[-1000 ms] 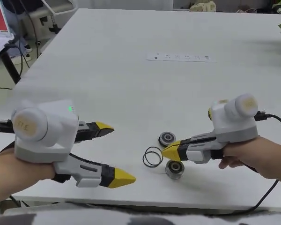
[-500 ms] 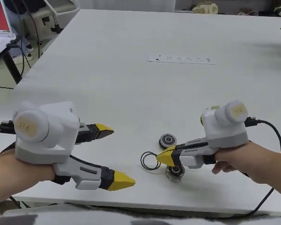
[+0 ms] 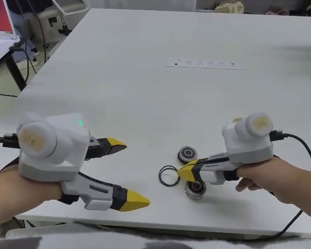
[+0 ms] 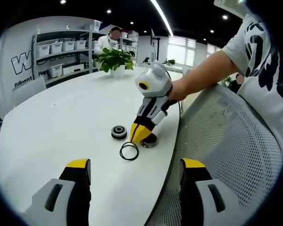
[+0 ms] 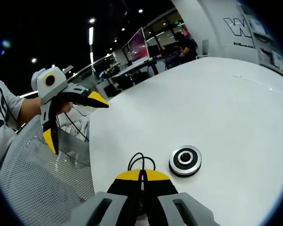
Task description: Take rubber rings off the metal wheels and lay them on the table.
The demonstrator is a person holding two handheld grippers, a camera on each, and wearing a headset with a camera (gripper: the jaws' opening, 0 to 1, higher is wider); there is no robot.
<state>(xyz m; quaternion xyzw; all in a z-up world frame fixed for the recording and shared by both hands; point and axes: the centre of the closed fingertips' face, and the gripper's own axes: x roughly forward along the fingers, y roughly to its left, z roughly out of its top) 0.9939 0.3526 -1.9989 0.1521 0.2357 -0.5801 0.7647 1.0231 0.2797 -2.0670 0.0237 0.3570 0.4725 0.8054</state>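
a white bench (image 3: 119, 78) seen from above in the head view. two thin black rubber rings (image 3: 169, 175) lie flat and overlapping on it, near the front edge at about 5 o'clock in the view. one metal wheel (image 3: 187, 154) sits close by at the rings' 1 o'clock, not touching them. a second wheel (image 3: 195, 189) sits at their 4 o'clock.

the right claw (image 3: 184, 170) lies across the second wheel and hides part of it. its yellow tips are pressed together with no gap and point toward 9 o'clock, ending right at the rings' rim. whether they pinch a ring cannot be told.

the left claw (image 3: 127, 173) is at 8 o'clock in the view, above the bench's front edge. it is spread wide, holds nothing, points toward 3 o'clock and is well apart from the rings.

a white power strip (image 3: 205, 64) lies far back at 12 o'clock. a black cable (image 3: 300, 142) trails from the right claw toward 3 o'clock. in the left gripper view a potted plant (image 4: 114, 59) stands at the bench's far end, and a grey mesh chair (image 4: 226, 155) fills the 4 o'clock side.
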